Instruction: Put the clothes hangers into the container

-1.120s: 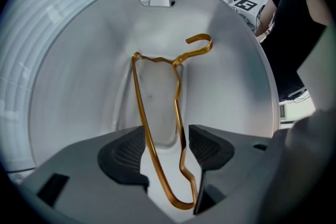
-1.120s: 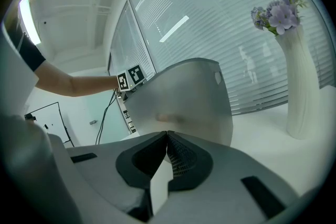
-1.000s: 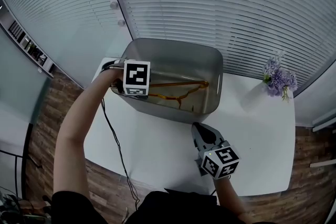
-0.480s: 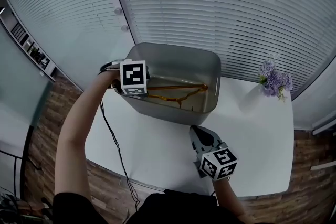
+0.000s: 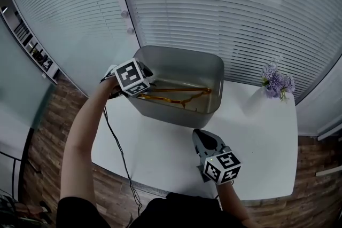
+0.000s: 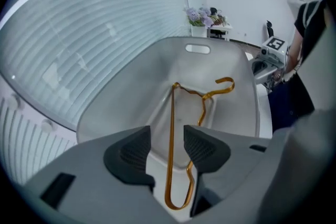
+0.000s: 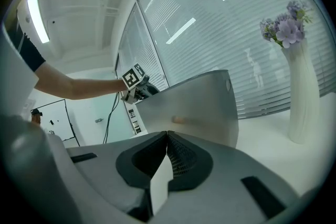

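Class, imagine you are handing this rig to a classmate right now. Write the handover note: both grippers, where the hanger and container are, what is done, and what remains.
Left gripper: open, gripping nothing, above the container's left end. Its fingers have just been closing a little. The hanger shows in the gap between them but lies below.
Right gripper: shut, empty, above the table in front of the container.
Hanger: lies on the floor of the grey container.
Done: one hanger is in.
Left: no other hanger is in view. Look for more, otherwise draw both grippers away.
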